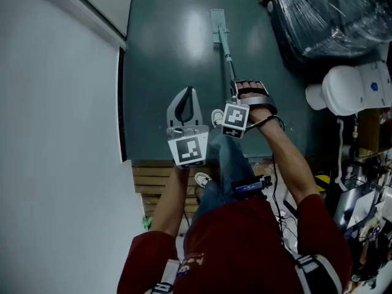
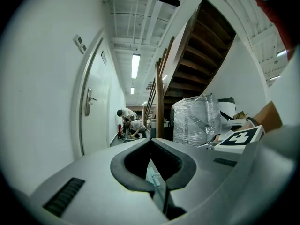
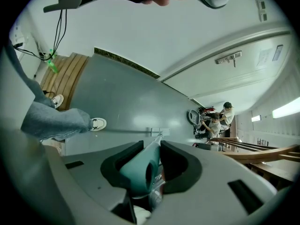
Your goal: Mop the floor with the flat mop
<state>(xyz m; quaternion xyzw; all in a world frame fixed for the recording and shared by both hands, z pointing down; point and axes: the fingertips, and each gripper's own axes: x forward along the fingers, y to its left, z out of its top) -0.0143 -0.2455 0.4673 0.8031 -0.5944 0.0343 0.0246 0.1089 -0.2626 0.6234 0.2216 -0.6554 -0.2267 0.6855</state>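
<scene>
**Now: mop handle gripped on the right, left gripper idle**

Right now the flat mop (image 1: pixel 222 35) is seen stretched out over the dark floor (image 1: pixel 165 48). Its pale head (image 1: pixel 217 22) is laid flat, well ahead of the person's feet. It sits about midway between the floor's left edge, at the white wall (image 1: pixel 61 103), and the plastic-wrapped load (image 1: pixel 331 11) along the right edge. The slim pole is run back from the head to the right gripper (image 1: pixel 251 89).

In the right gripper view, the mop's teal handle grip (image 3: pixel 138 168) is shown clamped between the dark fingers (image 3: pixel 180 165). They are closed against it on both sides, and the head can be picked out on the floor beyond.

The left gripper (image 1: pixel 187 98) is held just beside the right one, to the left of the pole and clear of it. In the left gripper view its fingers (image 2: pixel 126 165) are brought together at the tips. Nothing is held between them, and only a sliver of the mop is glimpsed through the loop they form.

A white shoe (image 1: pixel 217 116) is planted on the floor between the two grippers. A second shoe (image 1: pixel 203 179) is set on the wooden slats (image 1: pixel 156 185) at the floor's near edge. Far down the corridor, two people (image 2: pixel 131 123) can be made out crouched low by the wall.
</scene>
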